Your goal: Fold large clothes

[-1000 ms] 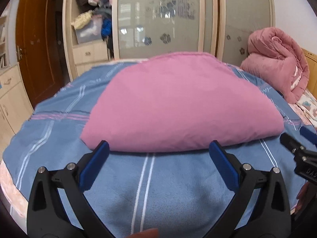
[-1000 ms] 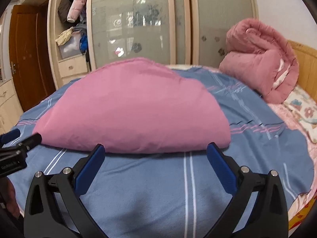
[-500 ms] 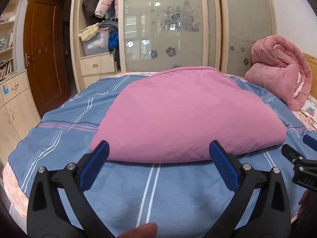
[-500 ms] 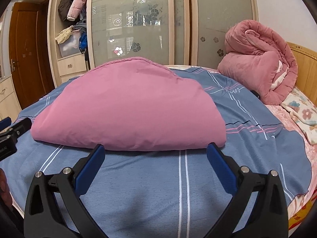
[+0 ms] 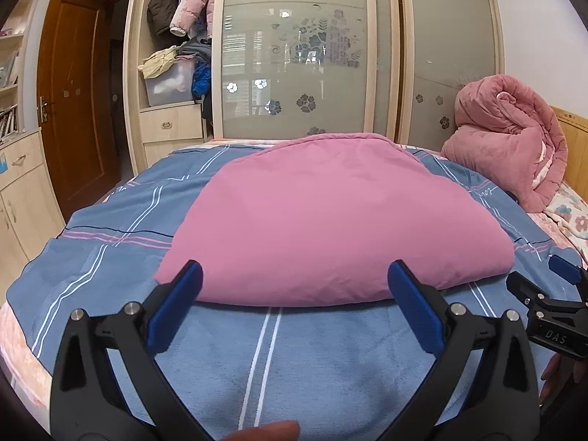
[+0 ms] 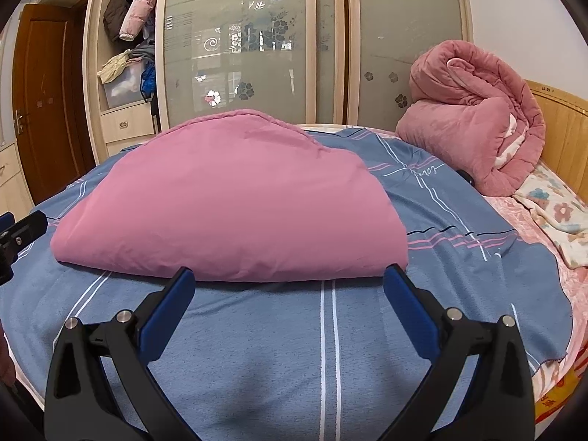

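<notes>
Both grippers higher than before, pink garment (image 5: 330, 217) unmoved

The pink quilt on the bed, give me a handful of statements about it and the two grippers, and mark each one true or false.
1. The pink quilt lies folded on the blue striped bedspread. True.
2. The left gripper is clamped on the quilt's near edge. False: its jaws stand wide open, short of the quilt, holding nothing.
3. The right gripper is open and empty. True.
4. A bundled pink comforter sits at the far right of the bed, by the wooden headboard. True.
5. The quilt hangs over the bed's near edge. False: bare bedspread lies between it and the edge.
</notes>
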Demonstrator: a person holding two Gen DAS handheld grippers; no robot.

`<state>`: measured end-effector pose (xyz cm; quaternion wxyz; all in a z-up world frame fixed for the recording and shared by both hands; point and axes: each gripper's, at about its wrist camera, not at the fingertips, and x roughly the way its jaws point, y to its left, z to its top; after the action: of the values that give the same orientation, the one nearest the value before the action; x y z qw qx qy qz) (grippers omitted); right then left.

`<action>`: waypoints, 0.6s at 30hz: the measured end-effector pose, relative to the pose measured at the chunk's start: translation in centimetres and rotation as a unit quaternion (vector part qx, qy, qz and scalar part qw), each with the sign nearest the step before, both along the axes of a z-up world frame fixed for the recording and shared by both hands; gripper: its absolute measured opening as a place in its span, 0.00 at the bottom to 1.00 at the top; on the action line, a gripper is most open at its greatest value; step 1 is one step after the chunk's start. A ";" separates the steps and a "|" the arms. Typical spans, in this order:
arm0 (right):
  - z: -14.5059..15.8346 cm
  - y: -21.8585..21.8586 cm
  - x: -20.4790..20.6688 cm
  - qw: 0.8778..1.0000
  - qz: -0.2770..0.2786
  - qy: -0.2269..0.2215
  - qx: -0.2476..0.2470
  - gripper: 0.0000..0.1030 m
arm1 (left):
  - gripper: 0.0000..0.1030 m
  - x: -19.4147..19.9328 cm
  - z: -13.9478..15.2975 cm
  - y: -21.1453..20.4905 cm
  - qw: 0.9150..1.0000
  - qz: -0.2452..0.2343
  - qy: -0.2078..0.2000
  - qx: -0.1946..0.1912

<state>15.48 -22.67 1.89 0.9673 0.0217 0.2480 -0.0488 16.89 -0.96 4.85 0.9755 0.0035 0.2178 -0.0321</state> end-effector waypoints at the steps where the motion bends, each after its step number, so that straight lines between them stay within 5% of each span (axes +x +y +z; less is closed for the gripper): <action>1: 0.0 0.0 0.0 1.000 0.000 -0.001 -0.001 0.99 | 0.98 0.0 0.0 0.0 1.000 0.001 0.002 0.000; 18: 0.5 0.9 -0.2 1.000 0.004 -0.010 -0.010 0.99 | 0.98 0.1 -0.4 0.2 1.000 0.008 0.012 0.007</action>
<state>15.25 -21.76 2.35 0.9701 0.0115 0.2377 -0.0475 17.01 -0.73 4.43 0.9729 0.0082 0.2299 -0.0226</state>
